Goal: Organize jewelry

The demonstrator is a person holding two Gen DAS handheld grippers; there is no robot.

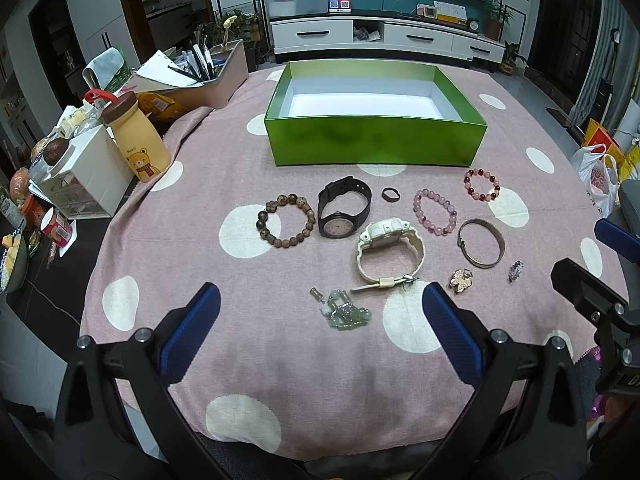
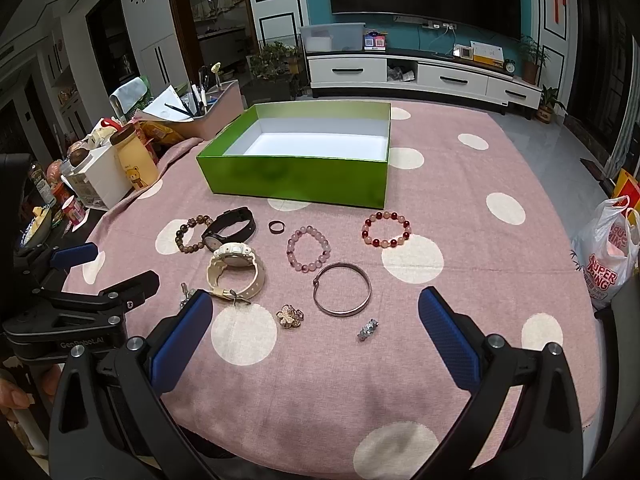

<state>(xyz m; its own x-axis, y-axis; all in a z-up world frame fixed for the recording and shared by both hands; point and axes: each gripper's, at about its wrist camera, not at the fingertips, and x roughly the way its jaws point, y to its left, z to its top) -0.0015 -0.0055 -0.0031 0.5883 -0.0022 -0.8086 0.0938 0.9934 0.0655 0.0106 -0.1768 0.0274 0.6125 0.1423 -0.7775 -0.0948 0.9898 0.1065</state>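
Note:
An empty green box (image 1: 376, 138) (image 2: 296, 178) stands on the pink dotted tablecloth. In front of it lie a brown bead bracelet (image 1: 285, 220), a black watch (image 1: 343, 208), a white watch (image 1: 390, 250) (image 2: 236, 268), a small dark ring (image 1: 391, 194), a pink bead bracelet (image 1: 436, 211) (image 2: 309, 249), a red-pink bracelet (image 1: 482, 185) (image 2: 386, 229), a metal bangle (image 1: 480, 248) (image 2: 342, 289), a gold flower brooch (image 2: 290, 316), a silver ring (image 2: 368, 330) and green jade beads (image 1: 344, 310). My left gripper (image 1: 322, 308) is open, just before the jade beads. My right gripper (image 2: 316, 316) is open, around the brooch and silver ring.
At the table's left edge stand a yellow bear bottle (image 1: 136, 140), a white drawer organizer (image 1: 86, 176), a pen holder (image 1: 216, 76) and snacks. A plastic bag (image 2: 608, 252) sits off the right edge. A TV cabinet (image 1: 384, 36) stands behind.

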